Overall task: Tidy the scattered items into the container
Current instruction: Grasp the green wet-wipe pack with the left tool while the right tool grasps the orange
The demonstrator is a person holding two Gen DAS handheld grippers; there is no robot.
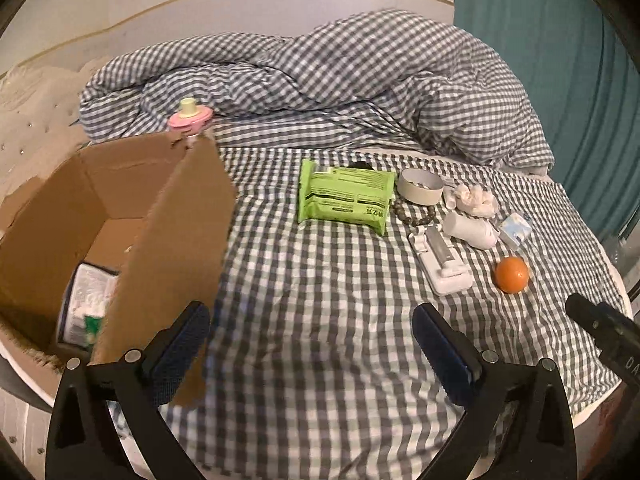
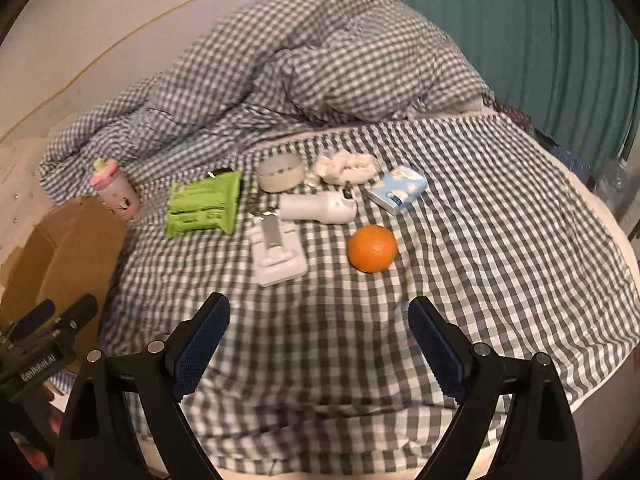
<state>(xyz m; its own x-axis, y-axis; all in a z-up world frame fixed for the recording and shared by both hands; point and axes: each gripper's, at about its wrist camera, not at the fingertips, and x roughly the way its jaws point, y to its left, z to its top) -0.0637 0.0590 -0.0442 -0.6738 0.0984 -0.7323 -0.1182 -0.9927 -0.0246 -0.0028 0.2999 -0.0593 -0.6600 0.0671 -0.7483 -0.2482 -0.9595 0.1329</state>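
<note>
An open cardboard box [image 1: 120, 216] stands at the left of the checked bed, with a packet [image 1: 86, 300] inside. It also shows in the right wrist view [image 2: 60, 248]. Scattered on the bed are a green wipes pack [image 1: 344, 196] [image 2: 204, 204], a tape roll [image 1: 420, 186] [image 2: 279, 172], a bead bracelet [image 1: 416, 216], a white holder [image 1: 440, 264] [image 2: 276, 252], a white bottle [image 1: 472, 230] [image 2: 320, 208], crumpled tissue [image 1: 476, 198] [image 2: 346, 168], a blue tissue pack [image 1: 516, 230] [image 2: 400, 190] and an orange [image 1: 512, 274] [image 2: 372, 248]. My left gripper [image 1: 312, 340] is open and empty beside the box. My right gripper [image 2: 320, 340] is open and empty, short of the orange.
A rumpled checked duvet [image 1: 320, 80] is heaped at the back of the bed. A pink-lidded cup [image 1: 188, 118] [image 2: 116, 192] stands behind the box. A teal curtain [image 1: 560, 60] hangs at the right. The bed edge runs along the right and front.
</note>
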